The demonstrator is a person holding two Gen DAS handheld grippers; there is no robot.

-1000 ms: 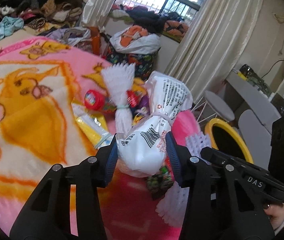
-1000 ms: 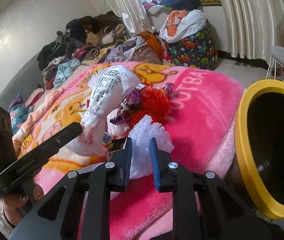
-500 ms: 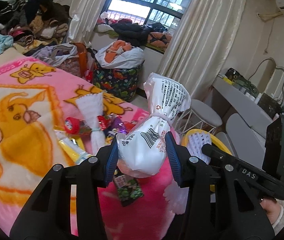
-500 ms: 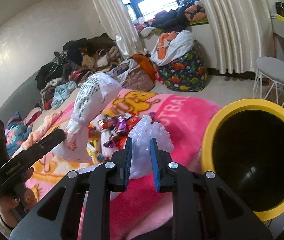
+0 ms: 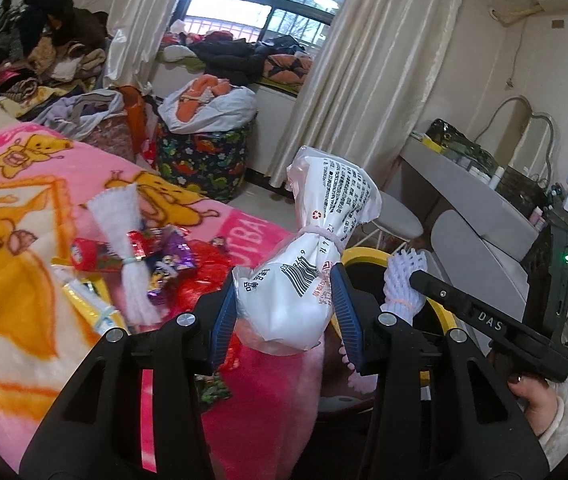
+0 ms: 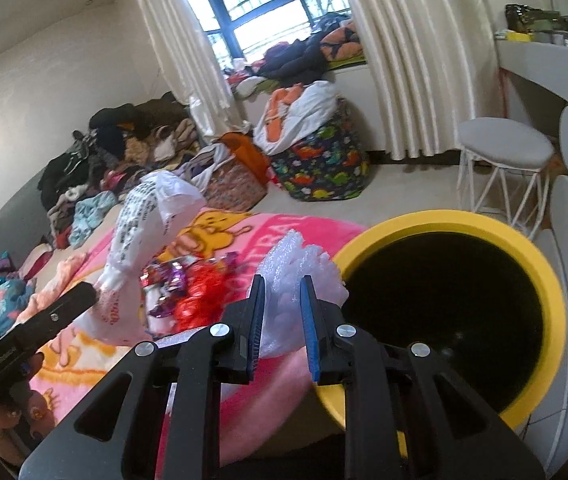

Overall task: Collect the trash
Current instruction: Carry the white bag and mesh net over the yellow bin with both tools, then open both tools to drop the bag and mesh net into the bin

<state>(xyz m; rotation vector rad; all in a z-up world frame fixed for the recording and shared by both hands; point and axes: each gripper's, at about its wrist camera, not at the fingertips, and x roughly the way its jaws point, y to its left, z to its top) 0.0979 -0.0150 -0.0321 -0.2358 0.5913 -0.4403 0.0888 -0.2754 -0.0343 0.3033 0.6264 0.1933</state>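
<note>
My left gripper (image 5: 286, 312) is shut on a tied white plastic bag (image 5: 308, 264) with black print, held above the edge of the pink blanket (image 5: 23, 248). My right gripper (image 6: 281, 322) is shut on a white foam net sleeve (image 6: 300, 268), close to the yellow-rimmed black bin (image 6: 444, 300) beside the bed. In the left wrist view the right gripper (image 5: 404, 280) holds the foam net sleeve (image 5: 400, 284) over the bin's yellow rim (image 5: 364, 254). More trash lies on the blanket: another foam sleeve (image 5: 123, 240), shiny candy wrappers (image 5: 167, 256) and red crinkled wrap (image 6: 195, 300).
A white stool (image 6: 504, 152) and a grey desk (image 5: 464, 196) stand past the bin. A dinosaur-print bag (image 6: 324, 168) stuffed with clothes sits on the floor by the curtains. Heaps of clothing (image 6: 115, 152) cover the far end of the bed.
Both grippers have lifted and swung right, away from the blanket toward the bin, each keeping its hold. The bin's opening now fills more of the right wrist view.
</note>
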